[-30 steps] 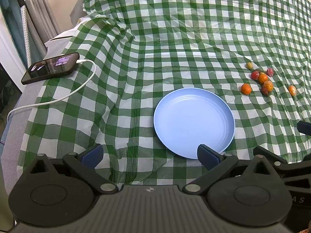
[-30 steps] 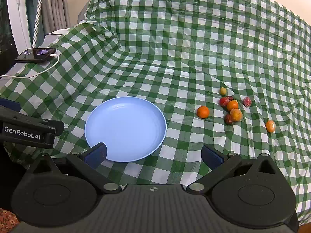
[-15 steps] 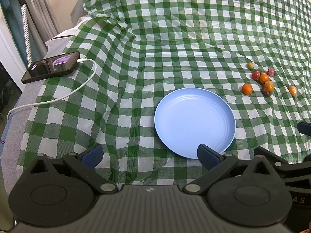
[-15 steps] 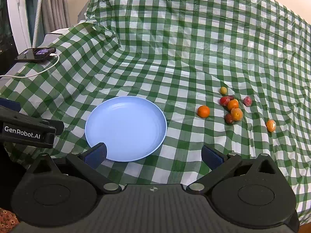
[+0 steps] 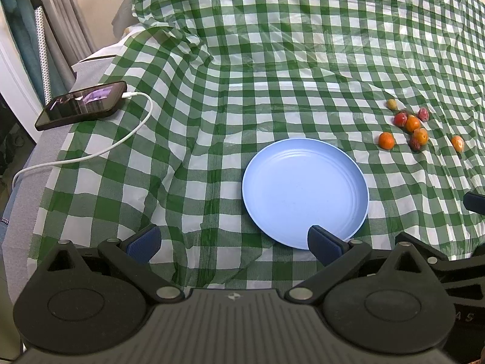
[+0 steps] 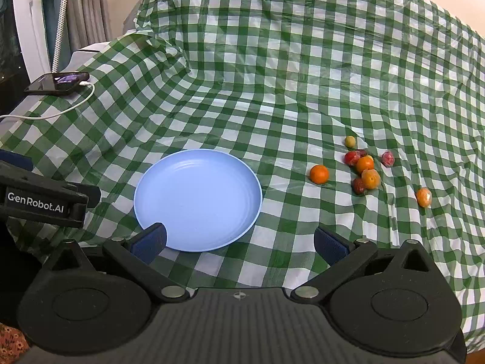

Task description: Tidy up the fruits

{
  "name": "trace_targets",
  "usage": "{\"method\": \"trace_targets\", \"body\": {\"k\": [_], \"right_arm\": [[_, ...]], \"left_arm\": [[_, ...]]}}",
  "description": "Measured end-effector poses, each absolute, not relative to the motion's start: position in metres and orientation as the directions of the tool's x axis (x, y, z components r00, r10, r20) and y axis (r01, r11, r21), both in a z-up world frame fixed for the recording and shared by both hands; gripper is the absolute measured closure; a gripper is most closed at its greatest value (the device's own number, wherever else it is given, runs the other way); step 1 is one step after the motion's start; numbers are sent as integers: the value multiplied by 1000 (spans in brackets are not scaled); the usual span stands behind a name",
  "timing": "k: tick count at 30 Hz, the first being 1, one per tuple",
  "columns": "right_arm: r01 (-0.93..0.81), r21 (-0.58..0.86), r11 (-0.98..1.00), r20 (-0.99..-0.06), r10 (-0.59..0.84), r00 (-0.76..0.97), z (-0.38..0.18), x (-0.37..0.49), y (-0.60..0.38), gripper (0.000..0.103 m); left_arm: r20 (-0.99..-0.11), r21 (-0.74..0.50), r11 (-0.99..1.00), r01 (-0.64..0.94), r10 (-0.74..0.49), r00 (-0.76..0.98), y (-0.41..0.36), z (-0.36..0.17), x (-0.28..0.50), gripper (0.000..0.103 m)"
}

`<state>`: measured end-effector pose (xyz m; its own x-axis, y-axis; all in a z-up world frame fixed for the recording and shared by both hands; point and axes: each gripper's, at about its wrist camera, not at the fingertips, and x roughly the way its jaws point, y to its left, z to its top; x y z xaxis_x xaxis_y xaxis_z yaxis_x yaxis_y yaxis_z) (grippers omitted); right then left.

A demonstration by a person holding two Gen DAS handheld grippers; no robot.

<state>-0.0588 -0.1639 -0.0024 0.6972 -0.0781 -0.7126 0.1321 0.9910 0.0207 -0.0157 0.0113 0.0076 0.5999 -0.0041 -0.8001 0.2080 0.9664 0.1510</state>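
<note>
An empty light-blue plate (image 5: 304, 192) (image 6: 198, 198) lies on the green checked cloth. To its right, several small fruits sit in a loose cluster (image 5: 412, 127) (image 6: 363, 166): orange ones, dark red ones and a small yellow one (image 6: 350, 141). One orange fruit (image 6: 319, 174) lies nearest the plate and another (image 6: 423, 197) lies apart at the far right. My left gripper (image 5: 233, 242) is open, low at the plate's near-left edge. My right gripper (image 6: 239, 242) is open at the plate's near-right edge, holding nothing. The left gripper's body (image 6: 39, 203) shows at the left of the right wrist view.
A black phone (image 5: 80, 104) (image 6: 57, 82) with a white charging cable (image 5: 121, 142) lies at the far left near the table edge. The cloth (image 5: 272, 60) is wrinkled and rises in folds toward the back. Curtains (image 6: 88, 6) hang at the far left.
Barely anything differs; both views drift only slightly, and both grippers stay open and low by the plate.
</note>
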Motion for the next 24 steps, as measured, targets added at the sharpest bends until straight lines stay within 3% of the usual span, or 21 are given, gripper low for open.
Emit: {"method": "trace_targets", "body": {"k": [18, 24], "right_arm": [[128, 24, 991, -715, -72, 695, -3, -57, -165, 1], [210, 30, 977, -694, -131, 708, -3, -57, -187, 0]], "left_arm": [[-804, 151, 966, 210, -4, 595, 10, 8, -16, 0], [-807, 166, 956, 240, -8, 591, -7, 8, -10, 0]]}}
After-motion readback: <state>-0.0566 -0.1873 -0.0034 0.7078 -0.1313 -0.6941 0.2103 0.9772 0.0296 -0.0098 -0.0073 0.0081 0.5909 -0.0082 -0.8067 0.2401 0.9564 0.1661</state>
